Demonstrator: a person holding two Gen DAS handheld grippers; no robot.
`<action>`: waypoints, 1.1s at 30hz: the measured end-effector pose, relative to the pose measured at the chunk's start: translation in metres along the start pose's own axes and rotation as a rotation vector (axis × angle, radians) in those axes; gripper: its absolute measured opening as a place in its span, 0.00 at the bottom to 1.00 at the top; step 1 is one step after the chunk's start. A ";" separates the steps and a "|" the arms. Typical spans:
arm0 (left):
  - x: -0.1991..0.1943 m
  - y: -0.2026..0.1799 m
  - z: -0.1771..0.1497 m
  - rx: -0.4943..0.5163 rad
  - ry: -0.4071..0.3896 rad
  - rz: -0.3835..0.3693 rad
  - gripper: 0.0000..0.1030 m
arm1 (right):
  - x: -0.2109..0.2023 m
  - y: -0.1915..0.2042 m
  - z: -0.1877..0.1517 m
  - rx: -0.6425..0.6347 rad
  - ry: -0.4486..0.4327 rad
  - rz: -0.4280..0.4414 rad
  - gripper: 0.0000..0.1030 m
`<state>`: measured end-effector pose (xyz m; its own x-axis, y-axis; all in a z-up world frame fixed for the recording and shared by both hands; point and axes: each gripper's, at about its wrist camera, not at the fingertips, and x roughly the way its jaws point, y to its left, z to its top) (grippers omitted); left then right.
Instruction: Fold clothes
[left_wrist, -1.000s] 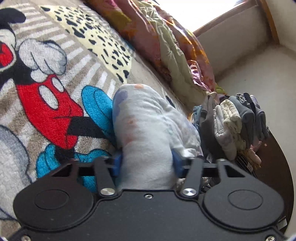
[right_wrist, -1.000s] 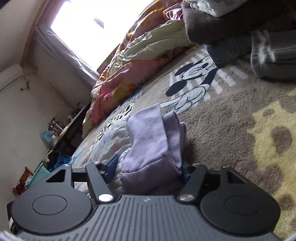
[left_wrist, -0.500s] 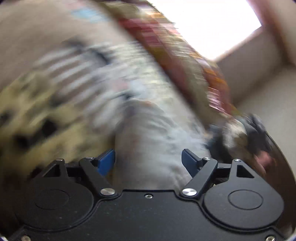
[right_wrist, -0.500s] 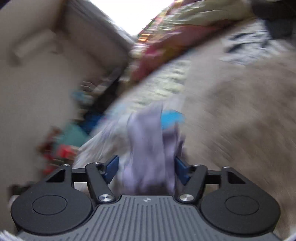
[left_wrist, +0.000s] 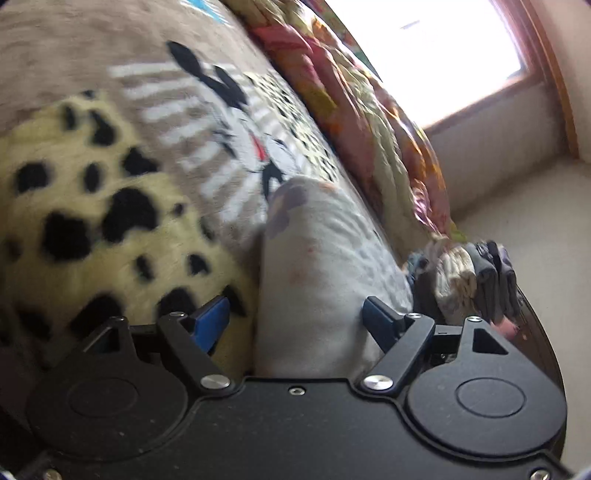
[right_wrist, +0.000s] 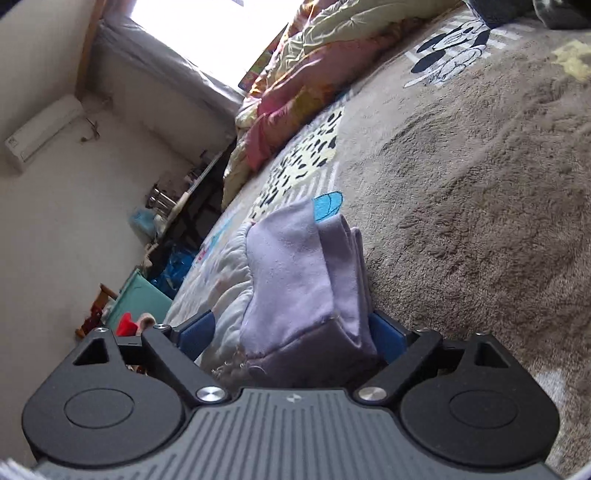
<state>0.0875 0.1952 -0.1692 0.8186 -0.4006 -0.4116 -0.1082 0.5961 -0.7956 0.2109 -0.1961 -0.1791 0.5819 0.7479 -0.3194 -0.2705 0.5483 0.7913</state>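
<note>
A folded pale grey garment with faint prints (left_wrist: 325, 266) lies on the plush cartoon blanket (left_wrist: 74, 206). It runs between the fingers of my left gripper (left_wrist: 295, 314), which is open, with a clear gap at the left blue pad (left_wrist: 212, 321). In the right wrist view the same bundle shows its lavender folded end (right_wrist: 295, 280) and its pale grey side (right_wrist: 221, 280). My right gripper (right_wrist: 293, 328) is open around that end, its pads spread wide and close to the cloth.
A stack of folded clothes (left_wrist: 476, 273) sits beyond the garment on the right. A crumpled floral quilt (left_wrist: 362, 122) lines the bed's far side under a bright window. Room clutter and a teal box (right_wrist: 140, 299) stand by the wall. Bare blanket (right_wrist: 480, 184) spreads to the right.
Both grippers swung across the bed with the bundle. Both were shut on it a second ago and now stand spread apart, with the cloth resting on the blanket.
</note>
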 end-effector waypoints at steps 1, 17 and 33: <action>0.007 -0.002 0.005 0.019 0.020 -0.004 0.77 | -0.001 -0.001 -0.001 0.005 -0.007 0.006 0.86; 0.027 0.013 0.077 0.165 0.113 -0.219 0.41 | 0.047 0.031 0.008 0.000 -0.055 0.029 0.52; -0.204 0.127 0.246 -0.020 -0.593 -0.208 0.41 | 0.314 0.313 0.014 -0.246 0.190 0.464 0.51</action>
<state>0.0454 0.5243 -0.0766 0.9967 -0.0490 0.0644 0.0806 0.5316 -0.8432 0.3201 0.2050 -0.0247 0.2173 0.9734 -0.0729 -0.6495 0.2000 0.7336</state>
